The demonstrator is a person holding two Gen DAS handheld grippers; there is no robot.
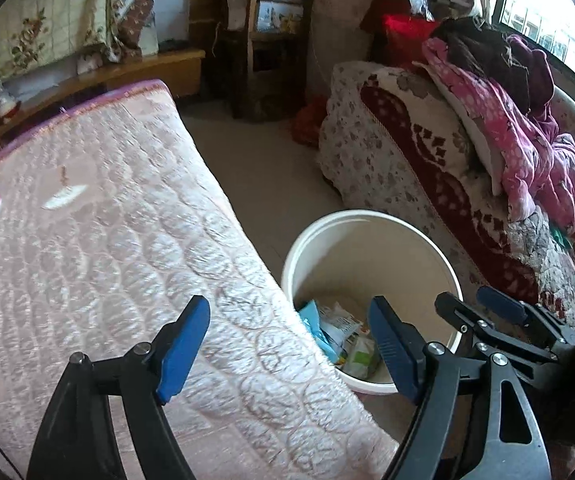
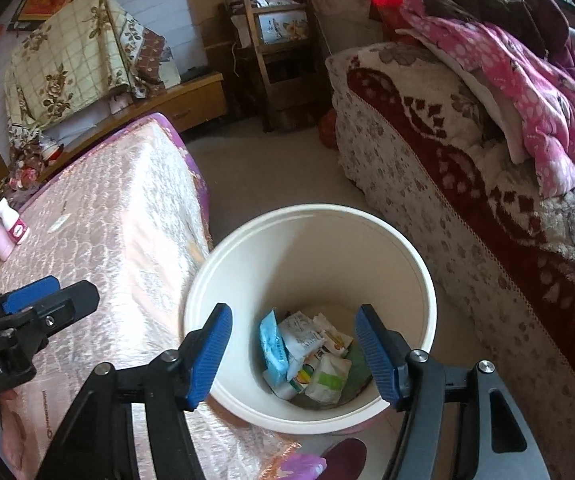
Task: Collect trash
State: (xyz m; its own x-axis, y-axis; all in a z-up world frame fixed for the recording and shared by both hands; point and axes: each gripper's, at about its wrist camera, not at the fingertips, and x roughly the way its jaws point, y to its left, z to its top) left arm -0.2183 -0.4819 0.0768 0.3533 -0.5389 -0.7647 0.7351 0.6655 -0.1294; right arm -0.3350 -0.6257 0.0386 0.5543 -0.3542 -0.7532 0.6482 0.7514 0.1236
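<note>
While both claws hang above the bin [image 2: 311,240] on the floor between bed [image 1: 107,240] and sofa [image 2: 467,160], the drop-off step looks complete. Right claw [image 2: 293,354]: jaws parted, nothing between them, directly over the wrappers [image 2: 311,356] lying at the bin bottom. Left claw [image 1: 287,352]: wide, empty, straddling the mattress edge. 2 bottles [image 2: 5,228] stand on the far bed corner. Next move, as a judgement: check the bed for remaining litter, reach there.
</note>
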